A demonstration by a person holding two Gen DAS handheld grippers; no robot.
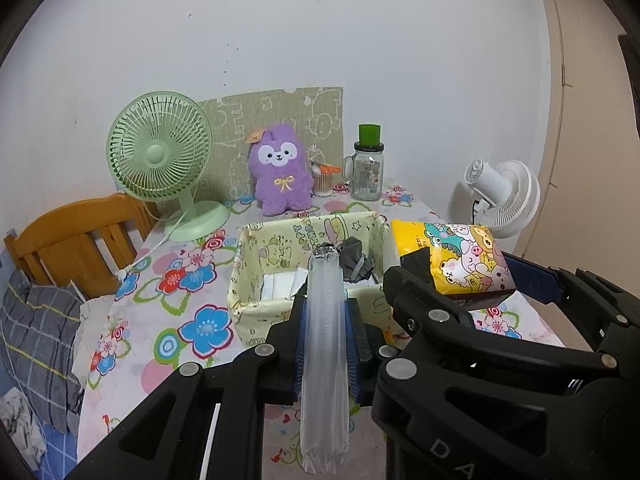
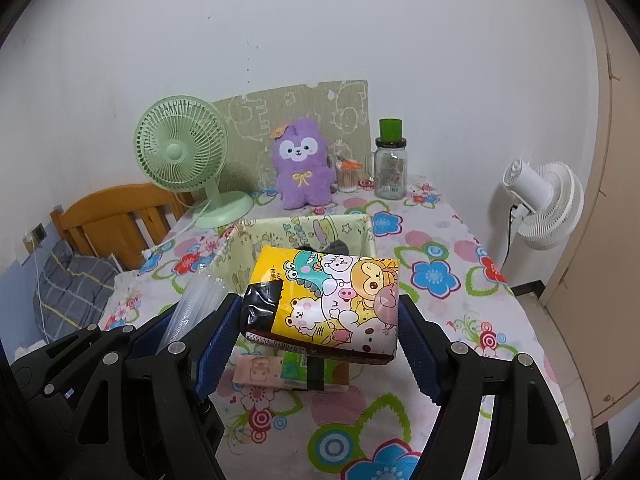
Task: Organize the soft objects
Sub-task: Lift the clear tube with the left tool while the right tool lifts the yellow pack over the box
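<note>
Basket (image 1: pixel 256 280): sat on the desk (image 2: pixel 460 300), already part full.
Tissue pack (image 2: pixel 324 300): clamped in right gripper (image 2: pixel 320 320) jaws above the basket; soft wrap could slip.
Cup sleeve (image 1: pixel 324 340): pinched by left gripper (image 1: pixel 326 344); long tail might snag the rim.

Even, soft indoor light, faint shadows, sharp focus, strong fisheye bending and dark corners.
</note>
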